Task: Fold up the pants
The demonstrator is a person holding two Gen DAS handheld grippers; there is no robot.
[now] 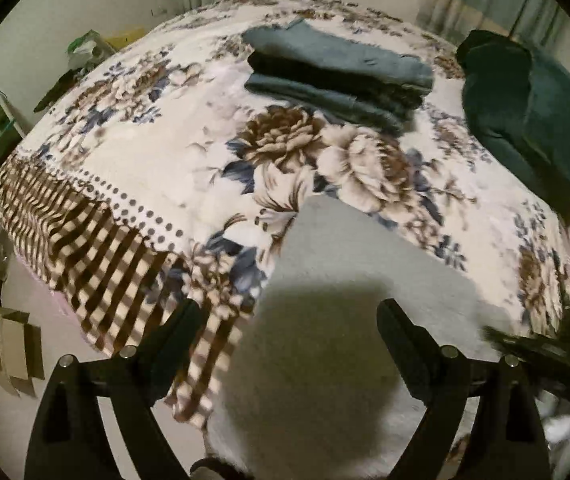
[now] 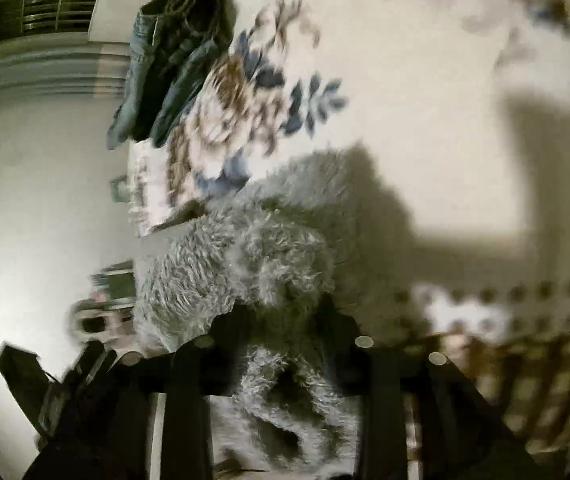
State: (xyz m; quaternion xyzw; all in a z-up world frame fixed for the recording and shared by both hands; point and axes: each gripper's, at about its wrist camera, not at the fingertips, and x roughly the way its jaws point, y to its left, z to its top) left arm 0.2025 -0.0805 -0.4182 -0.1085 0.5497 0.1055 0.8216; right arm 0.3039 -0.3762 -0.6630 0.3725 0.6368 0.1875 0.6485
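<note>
A pale grey fluffy pair of pants (image 1: 365, 264) lies on the floral blanket (image 1: 145, 152) at the near edge of the bed. My left gripper (image 1: 289, 320) hovers just above it, open and empty. In the right wrist view the same fuzzy pants (image 2: 245, 256) fill the middle. My right gripper (image 2: 281, 320) has its jaws close together with the fuzzy fabric bunched between them. The right view is blurred.
A stack of folded dark and blue-grey pants (image 1: 337, 76) sits at the far middle of the bed, also in the right view (image 2: 173, 64). A dark green garment (image 1: 533, 120) lies at the right. Boxes and clutter (image 1: 9, 344) stand on the floor left.
</note>
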